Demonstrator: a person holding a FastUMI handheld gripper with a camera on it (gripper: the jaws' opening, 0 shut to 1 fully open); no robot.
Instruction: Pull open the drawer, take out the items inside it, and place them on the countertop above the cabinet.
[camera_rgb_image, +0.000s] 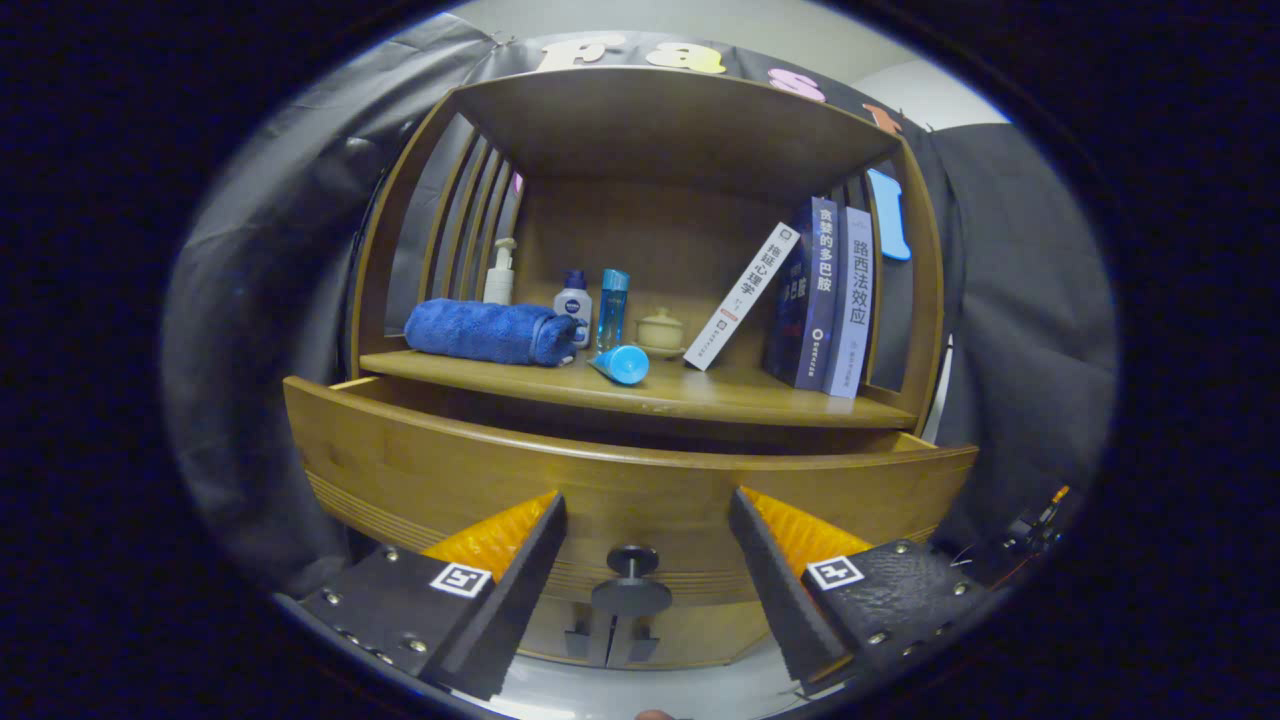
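Observation:
The wooden drawer (480, 470) stands pulled out from the cabinet, its front panel facing me. Its dark round knob (631, 580) sits between my fingers, clear of both. My gripper (648, 520) is open, fingers spread wide to either side of the knob and close to the drawer front. The drawer's inside is hidden behind the front panel. Above it runs the countertop (700, 395), where a rolled blue towel (490, 332) and a blue tube (620, 363) lying on its side rest.
At the back of the countertop stand a pump bottle (500, 272), a small white bottle (573, 300), a blue bottle (612, 305) and a lidded pot (660, 330). A white book (740, 297) leans against two upright books (825, 300). A shelf roof (660, 125) hangs overhead.

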